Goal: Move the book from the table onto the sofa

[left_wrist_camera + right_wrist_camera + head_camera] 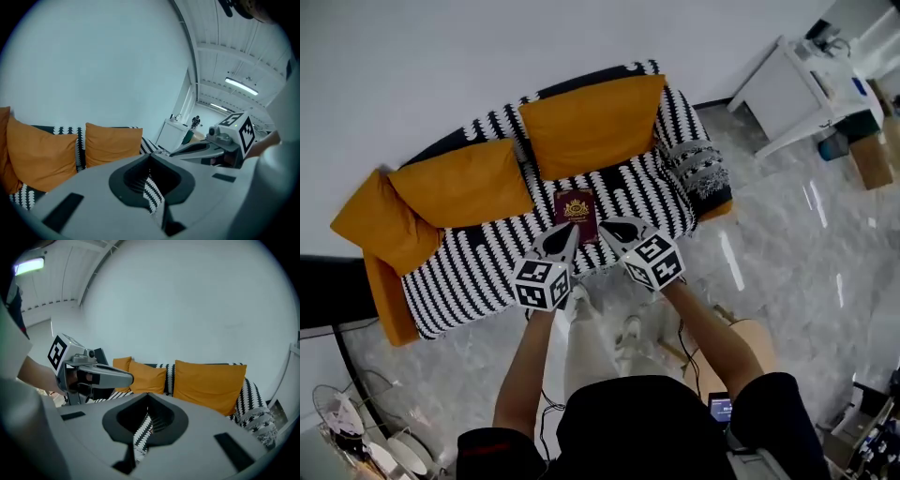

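Observation:
The dark red book [577, 214] lies flat on the seat of the black-and-white patterned sofa [478, 267], just in front of the middle orange cushion [591, 122]. My left gripper [572, 232] hovers over the sofa's front edge, shut and empty, its tip by the book's near left corner. My right gripper [607, 227] is beside it, also shut and empty, its tip by the book's near right corner. In the left gripper view the jaws [150, 158] meet, with the right gripper [201, 148] alongside. The right gripper view shows its closed jaws [148, 397] and the left gripper [105, 375].
Two more orange cushions [464, 183] [380, 225] lean on the sofa back, and a grey patterned pillow [698, 164] sits at its right arm. A white table [806, 84] stands at the back right. A wooden stool [752, 339] and cables are on the glossy floor near the person's legs.

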### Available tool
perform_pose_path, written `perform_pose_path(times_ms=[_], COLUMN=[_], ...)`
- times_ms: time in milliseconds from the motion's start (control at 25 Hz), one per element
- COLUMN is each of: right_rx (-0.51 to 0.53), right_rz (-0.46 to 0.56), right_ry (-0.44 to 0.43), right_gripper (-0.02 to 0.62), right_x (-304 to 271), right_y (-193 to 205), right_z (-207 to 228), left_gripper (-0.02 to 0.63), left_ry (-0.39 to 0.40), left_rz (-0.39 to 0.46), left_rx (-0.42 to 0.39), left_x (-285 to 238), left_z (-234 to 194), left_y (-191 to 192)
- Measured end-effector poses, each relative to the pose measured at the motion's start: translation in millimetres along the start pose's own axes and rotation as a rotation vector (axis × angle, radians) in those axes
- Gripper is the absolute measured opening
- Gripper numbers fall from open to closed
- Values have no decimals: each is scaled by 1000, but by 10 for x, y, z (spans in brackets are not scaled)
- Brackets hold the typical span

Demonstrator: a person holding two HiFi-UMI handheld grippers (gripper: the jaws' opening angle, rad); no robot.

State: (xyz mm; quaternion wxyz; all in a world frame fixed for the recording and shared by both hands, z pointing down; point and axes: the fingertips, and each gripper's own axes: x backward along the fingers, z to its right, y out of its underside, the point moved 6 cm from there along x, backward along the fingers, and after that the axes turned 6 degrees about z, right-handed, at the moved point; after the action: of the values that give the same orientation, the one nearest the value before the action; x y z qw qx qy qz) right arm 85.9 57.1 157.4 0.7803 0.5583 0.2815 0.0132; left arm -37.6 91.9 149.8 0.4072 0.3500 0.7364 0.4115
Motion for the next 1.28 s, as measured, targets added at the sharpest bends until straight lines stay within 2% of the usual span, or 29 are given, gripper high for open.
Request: perform_pose_path(times_ms=[160, 440, 640, 920, 1280], right_rx=[40, 104, 121, 114, 150], right_rz=[62, 178, 250, 349, 396], right_ry=[-19, -41, -46, -52, -82], right_gripper=[17, 17, 17, 17, 17], right_x=[190, 614, 1031, 1547, 2012], right_y=[-287, -775, -975, -1131, -1051], right_z=[-112, -324, -478, -654, -825], left_gripper=[17, 17, 17, 17, 17], left_ry=[-22, -40, -38, -45, -77], left_rz=[68, 135, 177, 234, 283], left_rx=[-28, -66, -93, -120, -155], left_x=[177, 402, 559, 823, 1039], left_z=[188, 550, 914, 1426, 1906], left_y=[-269, -585, -737, -879, -871])
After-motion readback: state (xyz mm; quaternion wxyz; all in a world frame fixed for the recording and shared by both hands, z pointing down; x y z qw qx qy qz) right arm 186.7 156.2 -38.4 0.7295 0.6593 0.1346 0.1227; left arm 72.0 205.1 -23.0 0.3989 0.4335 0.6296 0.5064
